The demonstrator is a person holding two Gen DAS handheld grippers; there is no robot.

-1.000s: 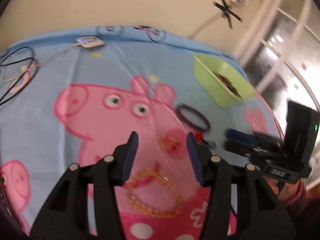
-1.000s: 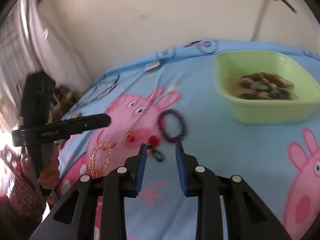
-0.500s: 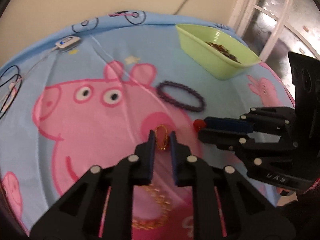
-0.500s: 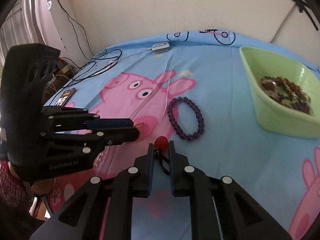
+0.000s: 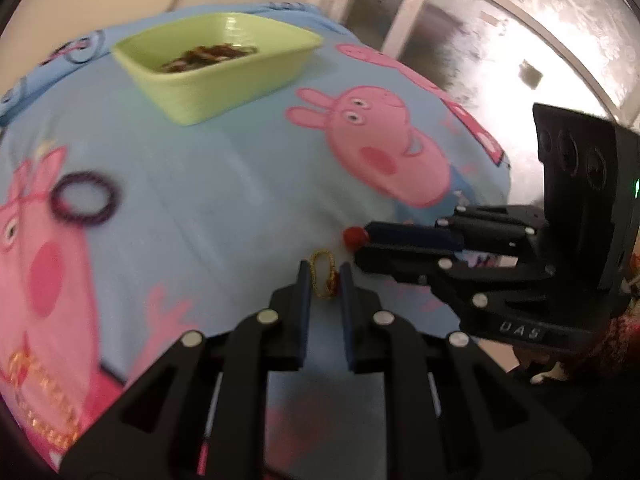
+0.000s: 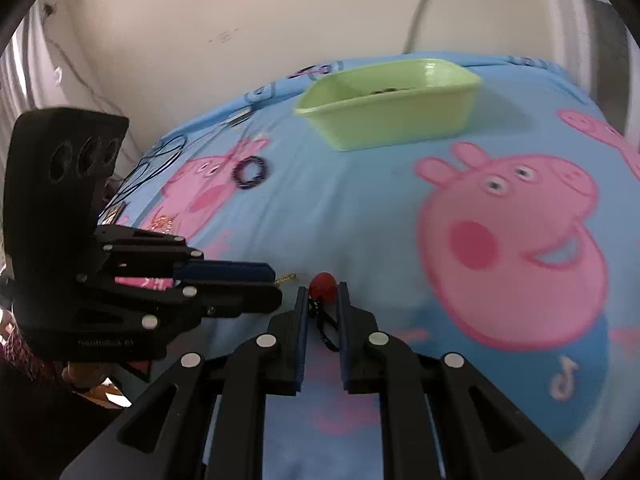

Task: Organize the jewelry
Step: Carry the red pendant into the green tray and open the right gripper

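Observation:
In the left wrist view my left gripper [image 5: 323,280] is shut on a small gold chain loop [image 5: 320,274], which hangs above the blue cartoon-pig cloth [image 5: 240,184]. Close on its right, my right gripper [image 5: 362,245] holds a red bead [image 5: 352,237]. In the right wrist view my right gripper [image 6: 323,294] is shut on that red bead pendant [image 6: 322,284], with its black cord [image 6: 326,328] dangling between the fingers. My left gripper [image 6: 278,284] is level with it at the left, and a bit of gold chain [image 6: 286,278] sticks out of its tips. A green tray [image 5: 216,68] holding several bracelets stands further back.
A purple bead bracelet [image 5: 86,204] lies on the cloth at the left. A larger gold chain bracelet [image 5: 44,396] lies at the lower left edge. Black cables [image 6: 160,160] lie near the wall. A window [image 5: 500,40] is at the right. A hand [image 6: 86,376] holds the left gripper.
Both grippers went from open to shut, the left on the gold chain loop, the right on the red bead pendant. Both then carried their pieces to the right, off the large pig picture.

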